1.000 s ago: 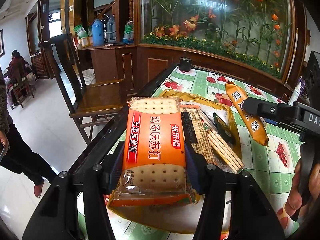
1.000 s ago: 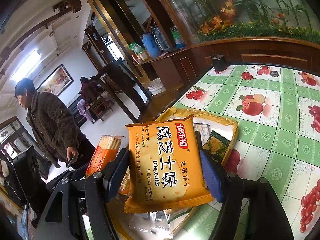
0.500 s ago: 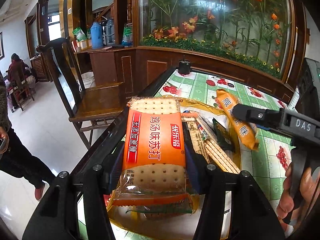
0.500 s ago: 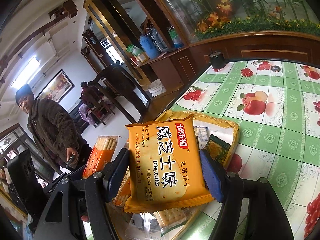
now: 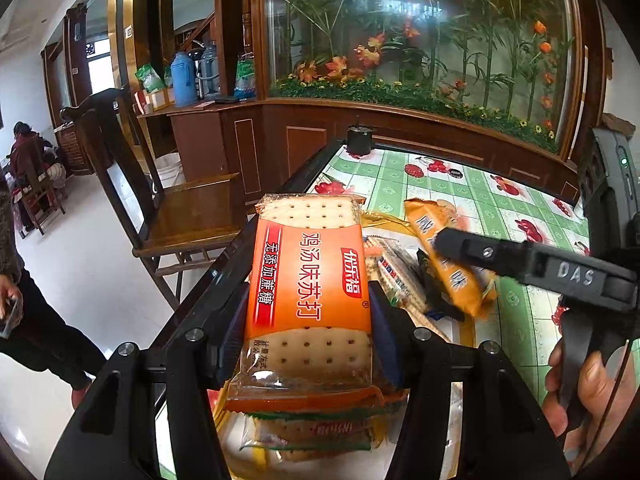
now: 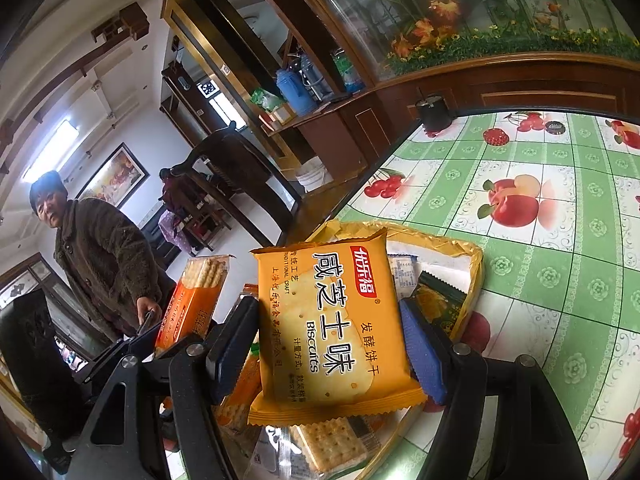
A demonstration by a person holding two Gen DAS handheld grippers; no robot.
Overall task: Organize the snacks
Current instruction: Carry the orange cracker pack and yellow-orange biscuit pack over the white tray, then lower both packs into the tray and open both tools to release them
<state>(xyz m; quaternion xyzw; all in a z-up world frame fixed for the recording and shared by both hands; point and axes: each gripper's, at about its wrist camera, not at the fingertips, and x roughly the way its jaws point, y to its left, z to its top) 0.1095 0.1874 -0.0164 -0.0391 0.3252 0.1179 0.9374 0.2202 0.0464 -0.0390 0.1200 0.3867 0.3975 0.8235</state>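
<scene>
- Left wrist view: left gripper clamps an orange cracker pack, glossy film with clear ends showing perforated square crackers. It hangs above a gold foil tray of snack packs on a green checked tablecloth.
- Right wrist view: right gripper clamps a flat yellow biscuit pack with crimped edges, above the same tray.

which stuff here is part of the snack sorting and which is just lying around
Part of the job:
- orange soda cracker pack, in the left gripper
- yellow biscuit pack, in the right gripper
- gold tray

Just lying about:
- wooden chair
- blue thermos
- black cup
</scene>
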